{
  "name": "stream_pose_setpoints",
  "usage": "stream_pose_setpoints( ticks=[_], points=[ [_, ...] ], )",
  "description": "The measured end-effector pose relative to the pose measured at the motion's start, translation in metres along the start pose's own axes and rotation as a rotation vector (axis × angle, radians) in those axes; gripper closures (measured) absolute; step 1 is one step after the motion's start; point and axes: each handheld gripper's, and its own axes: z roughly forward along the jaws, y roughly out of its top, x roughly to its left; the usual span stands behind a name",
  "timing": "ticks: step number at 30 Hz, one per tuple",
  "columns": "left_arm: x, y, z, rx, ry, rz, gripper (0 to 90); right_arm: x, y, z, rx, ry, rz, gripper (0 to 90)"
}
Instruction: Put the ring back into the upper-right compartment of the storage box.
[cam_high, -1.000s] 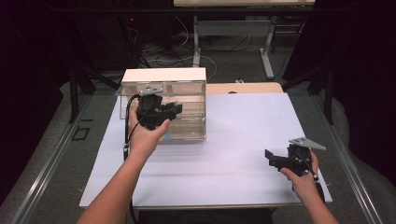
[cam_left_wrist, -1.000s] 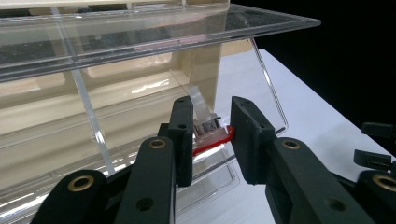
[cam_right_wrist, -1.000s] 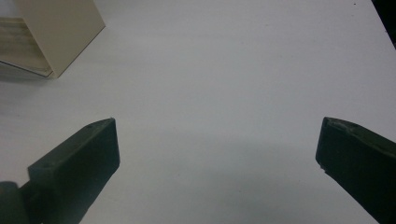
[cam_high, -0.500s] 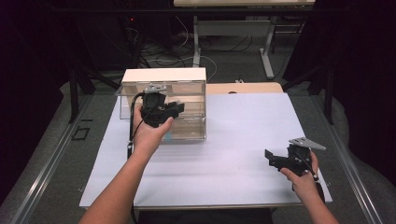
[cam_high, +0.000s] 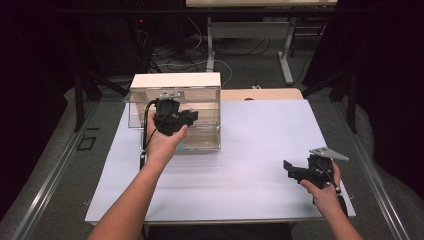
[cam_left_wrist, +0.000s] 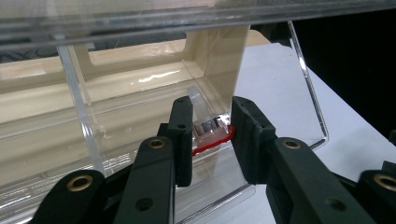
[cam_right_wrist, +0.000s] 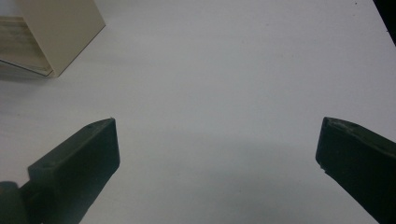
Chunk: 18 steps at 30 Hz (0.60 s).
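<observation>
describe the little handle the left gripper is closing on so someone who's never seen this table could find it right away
On the white table stands a clear box with cream walls, at the far left. On its see-through front panel sits a small clear knob with a shiny metal core and a red strip beneath, between the left gripper jaws. Nothing else on the box is red or metallic.

Box (cam_high: 176, 95) on table (cam_high: 260, 130), left-rear; latch (cam_left_wrist: 211, 128) apparently at front.
</observation>
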Motion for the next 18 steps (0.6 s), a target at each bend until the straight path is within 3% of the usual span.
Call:
stream_pose_setpoints(
  ticks=[18],
  points=[
    [0.0018, -0.0021, 0.0073, 0.010, 0.012, -0.001, 69.3, -0.0015, -0.0001, 0.0006, 0.000, 0.001, -0.005, 0.0]
  ],
)
